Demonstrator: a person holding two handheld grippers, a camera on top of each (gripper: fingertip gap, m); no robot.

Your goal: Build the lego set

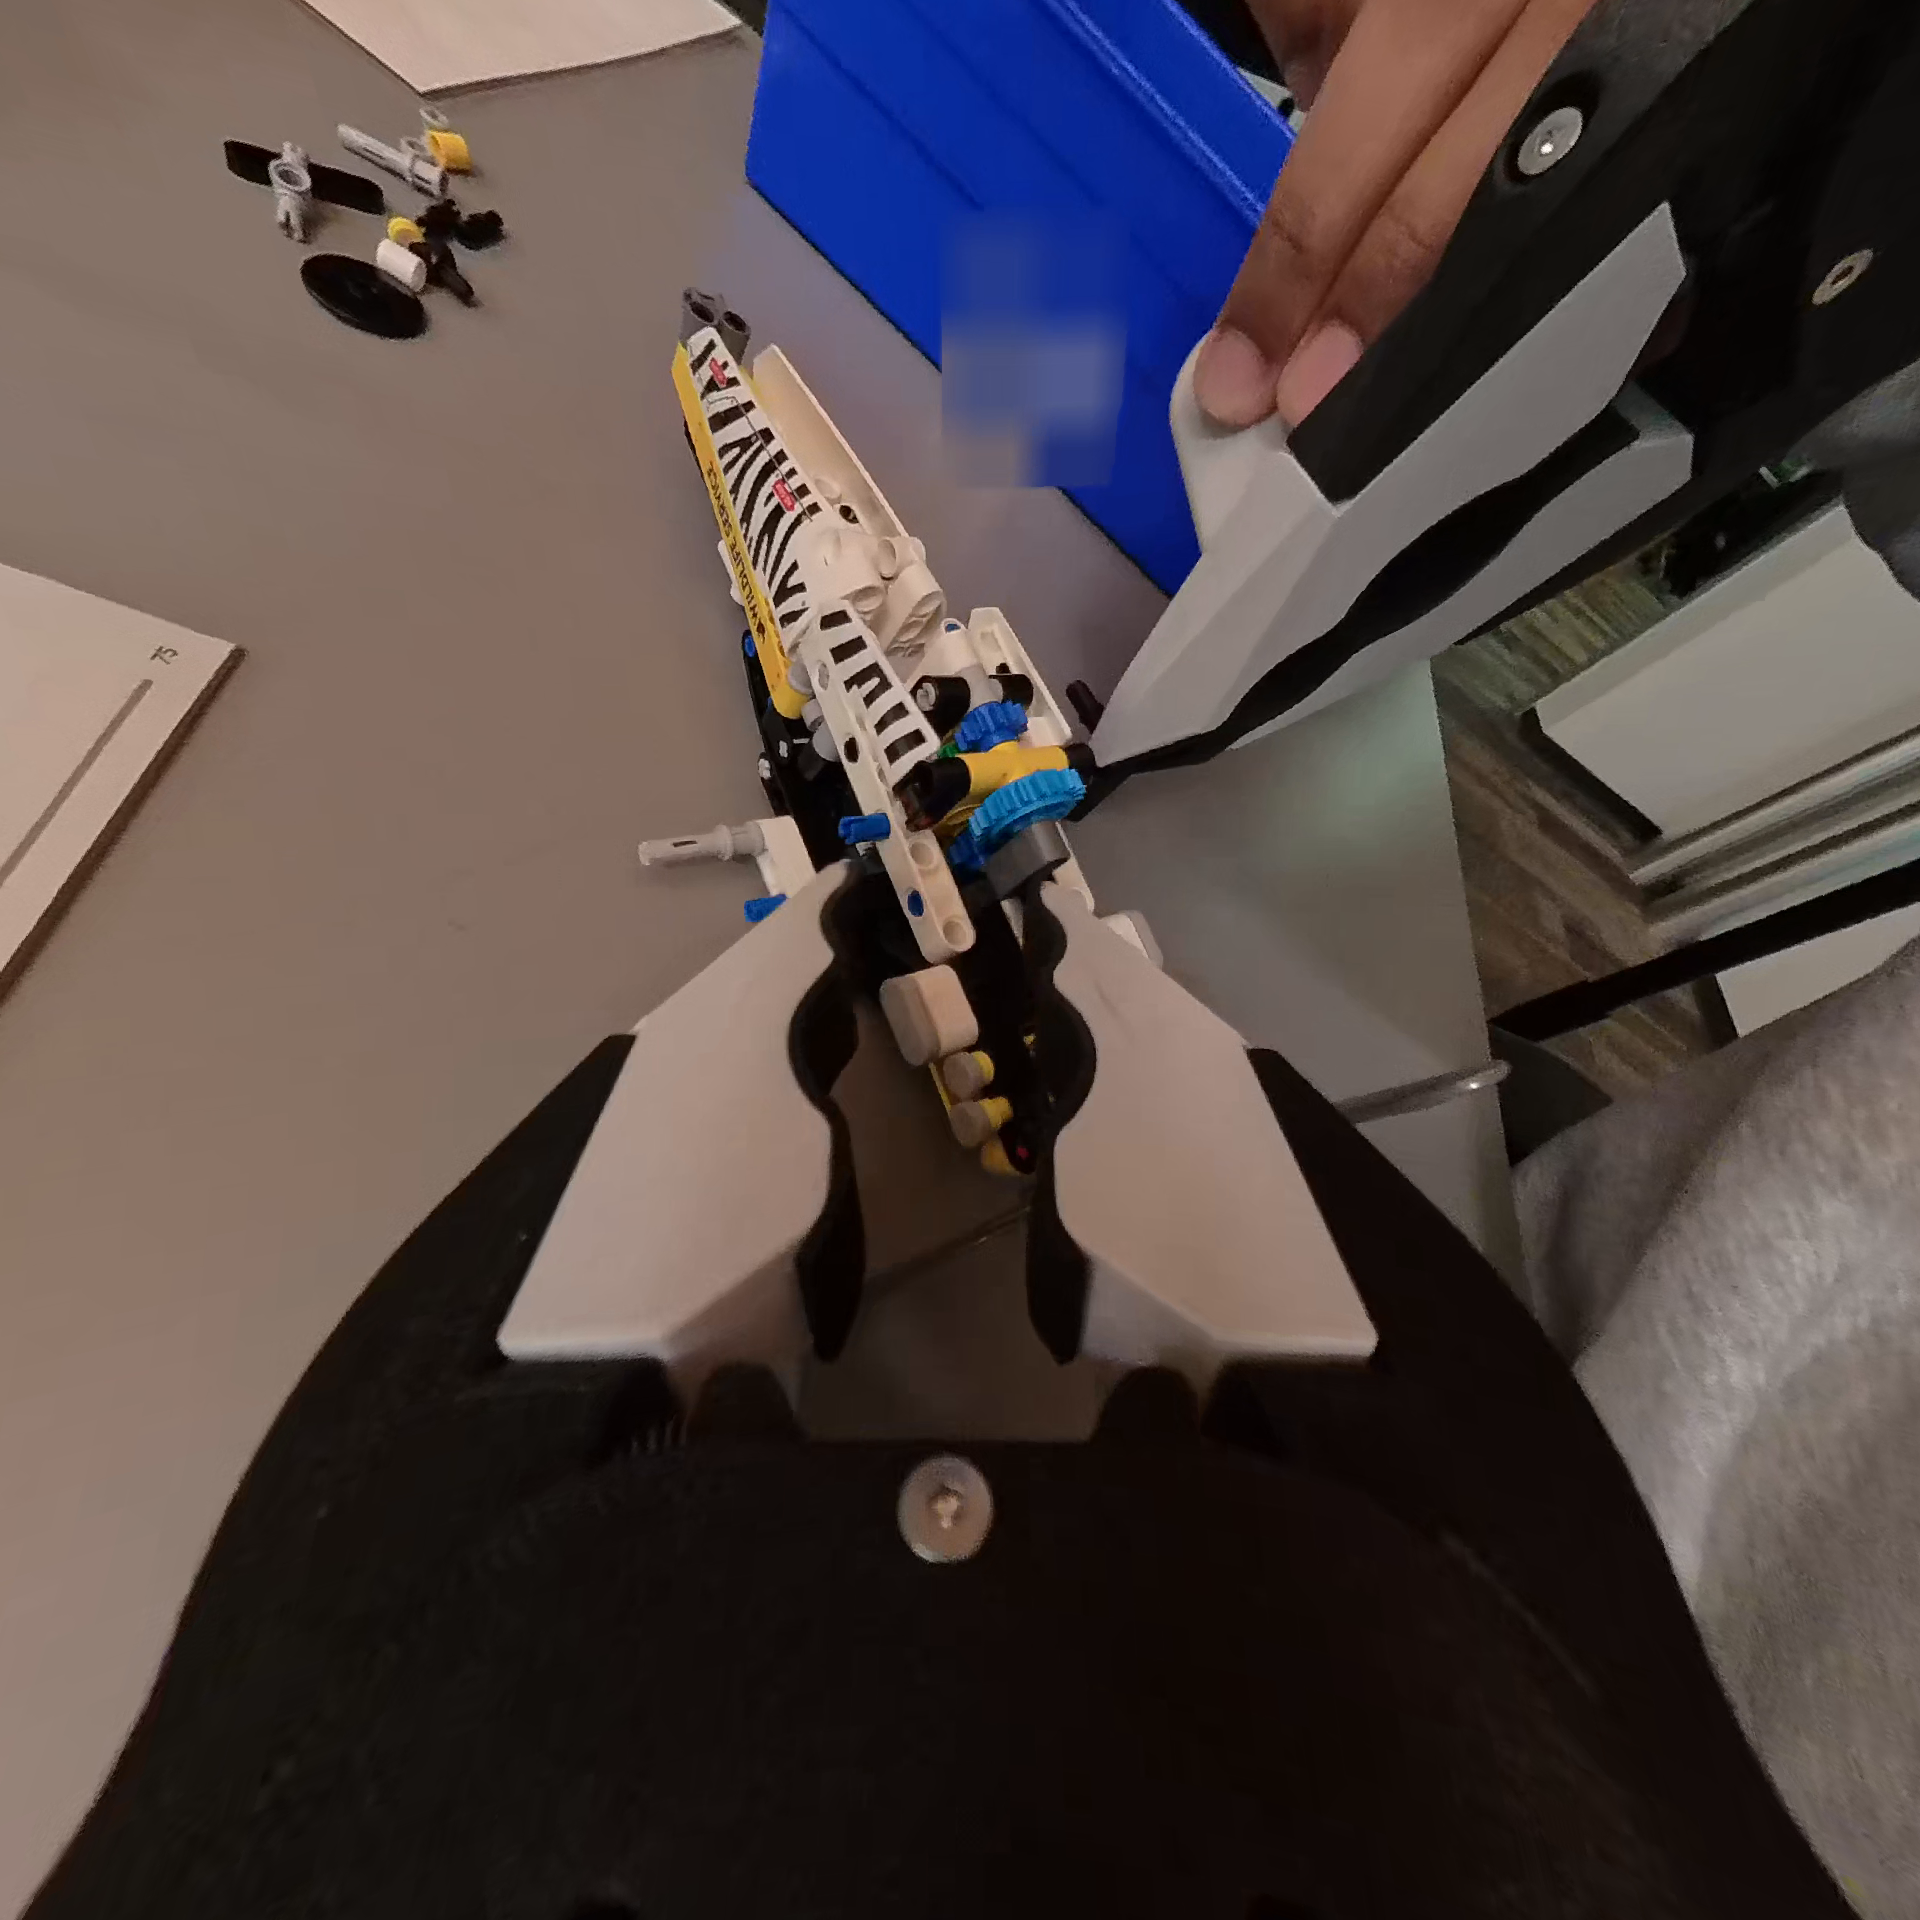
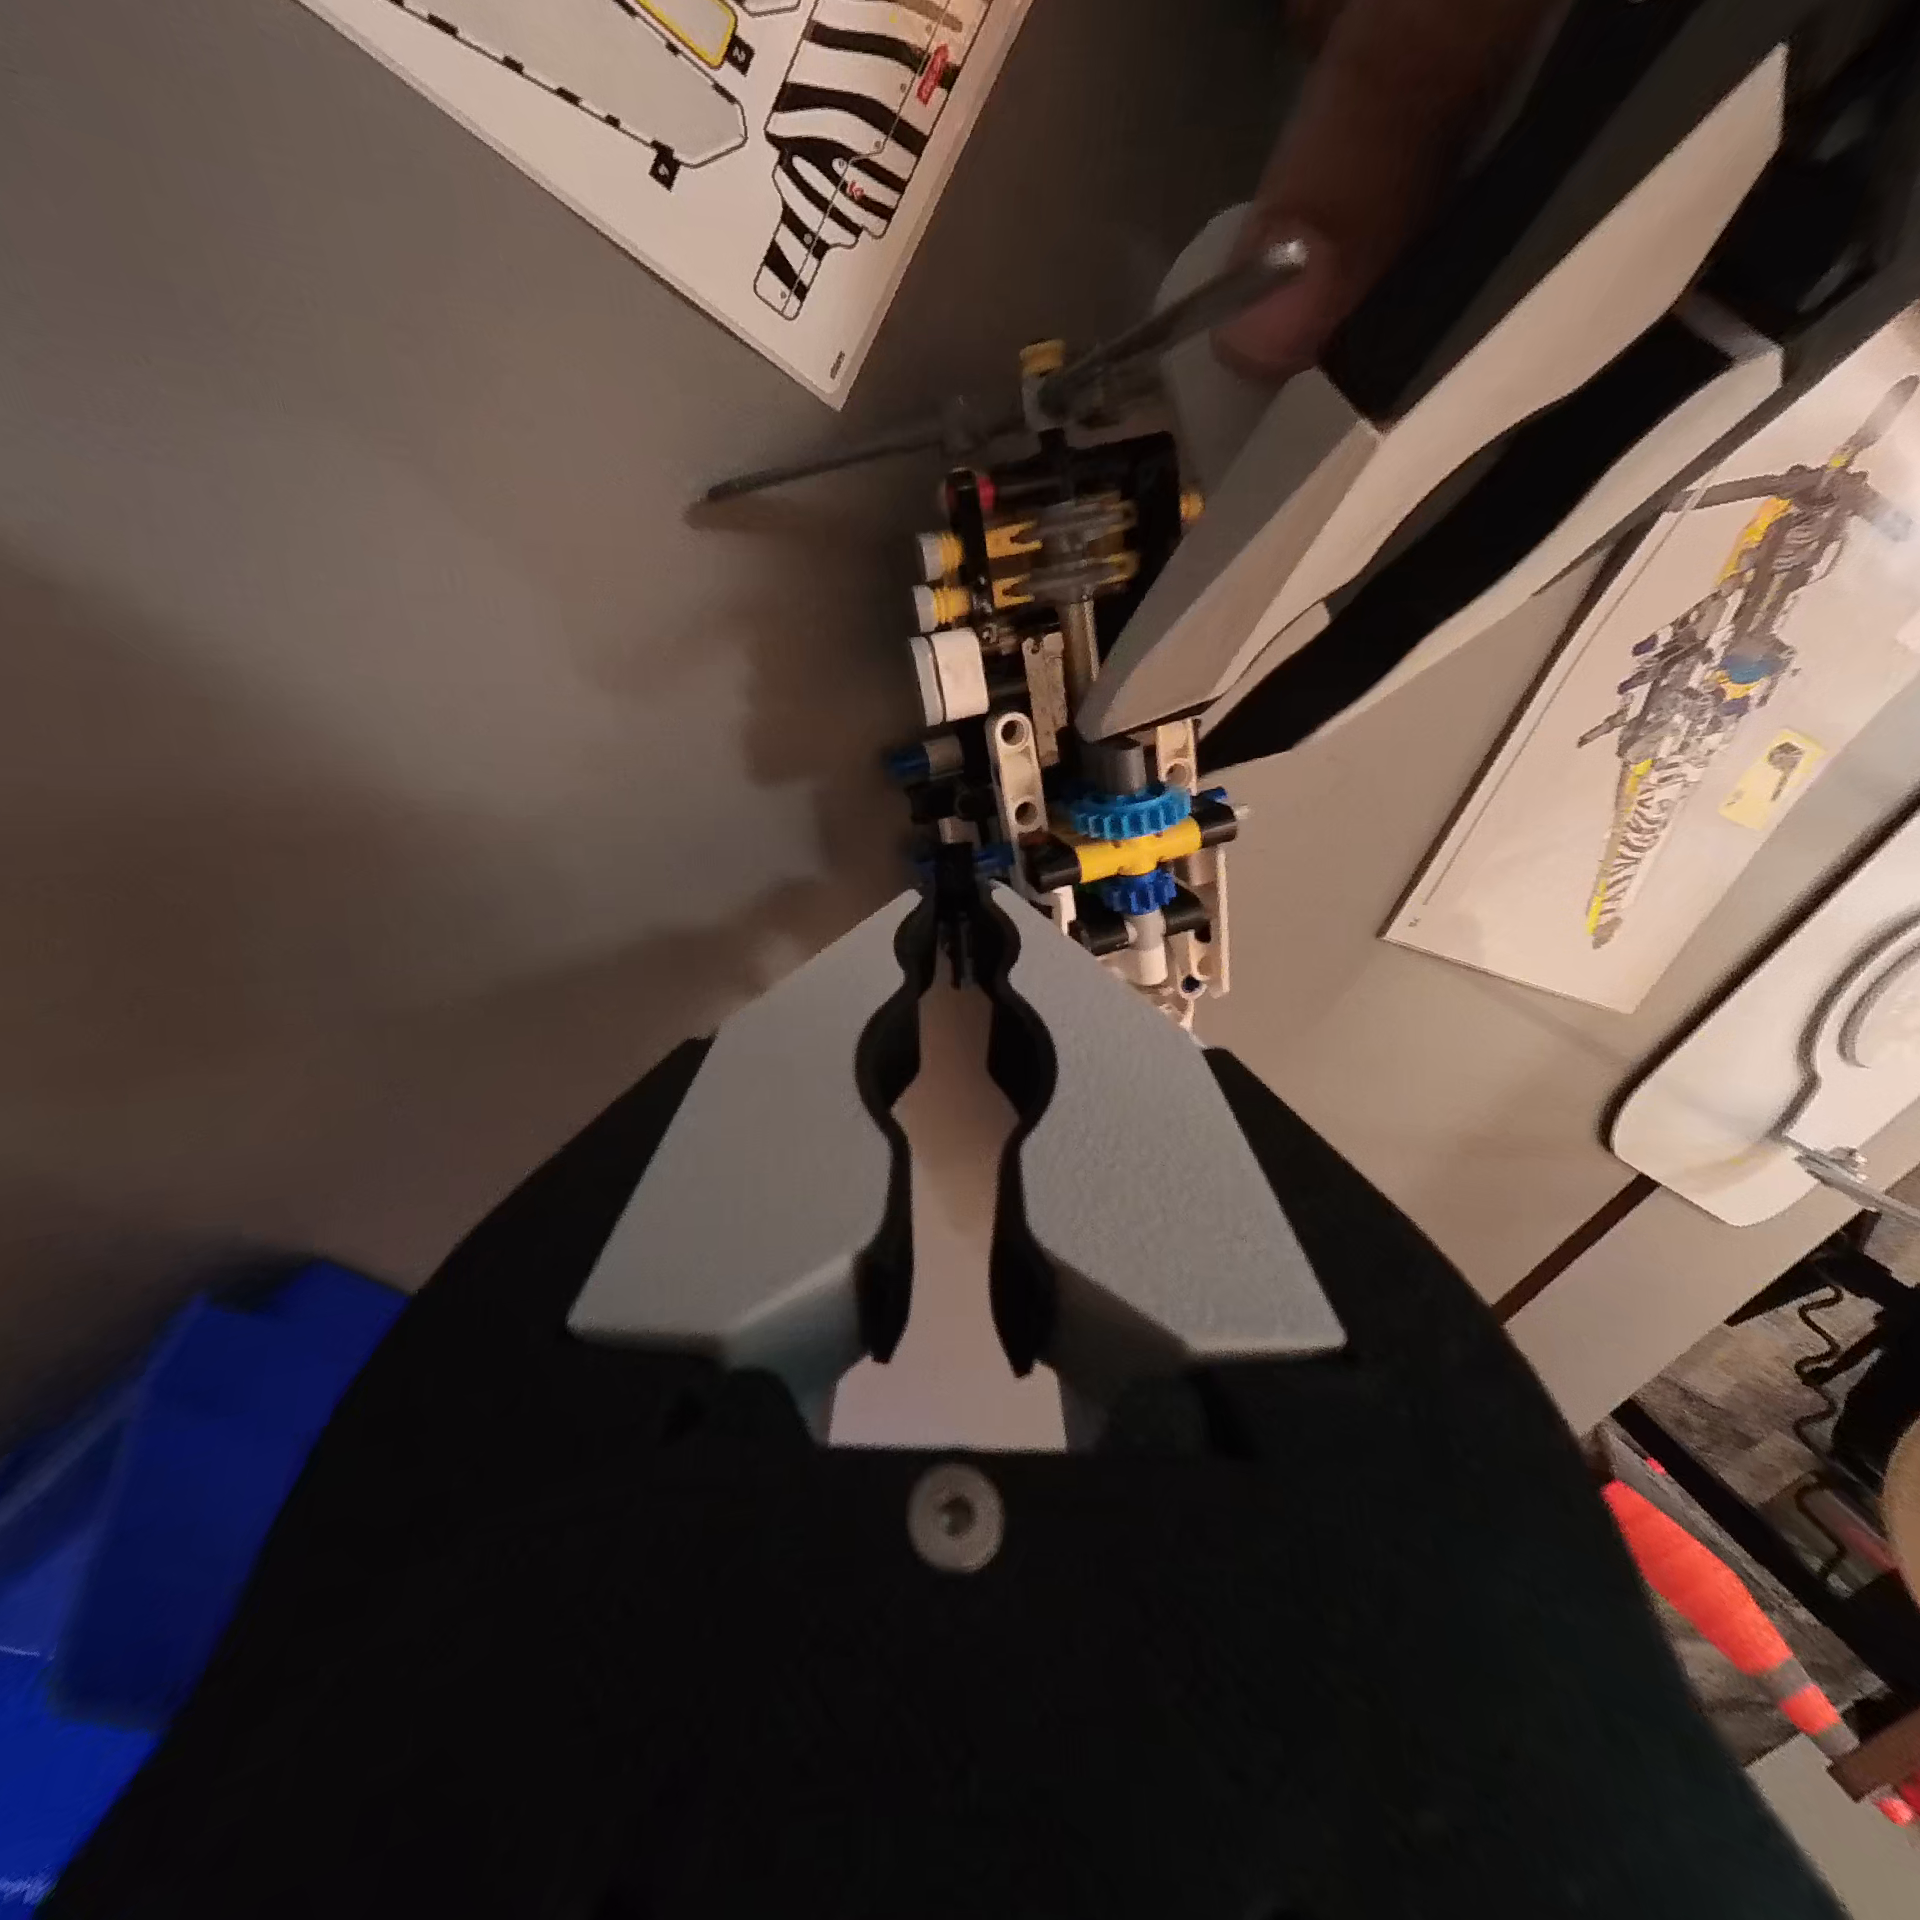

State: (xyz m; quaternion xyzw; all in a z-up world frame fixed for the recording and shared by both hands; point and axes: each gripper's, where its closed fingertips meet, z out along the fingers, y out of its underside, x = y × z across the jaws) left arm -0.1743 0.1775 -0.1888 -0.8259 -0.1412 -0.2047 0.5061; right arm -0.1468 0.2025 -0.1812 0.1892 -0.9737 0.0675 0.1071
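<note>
The partly built lego helicopter (image 1: 831,582) has a white zebra-striped body, yellow trim and blue gears (image 1: 1023,805). It is held up above the grey table (image 1: 416,540). My left gripper (image 1: 956,904) is shut on its rear end. My right gripper (image 1: 1096,764) comes in from the upper right, tips against the gear area. In the right wrist view my right gripper (image 2: 956,914) is shut on a small black pin (image 2: 956,940) at the edge of the model (image 2: 1049,675). The left gripper (image 2: 1143,727) clamps the model from the right.
Loose lego parts (image 1: 374,218) lie at the far left of the table. A blue bin (image 1: 987,208) stands behind the model and shows in the right wrist view (image 2: 156,1507). An instruction booklet (image 2: 1662,675) and a sticker sheet (image 2: 727,125) lie nearby. The table edge (image 1: 1455,935) is at the right. The gap from one gripper's tips to the other's is roughly 4 cm. From either gripper's tips it is about 6 cm to the partly built lego helicopter (image 1: 831,582).
</note>
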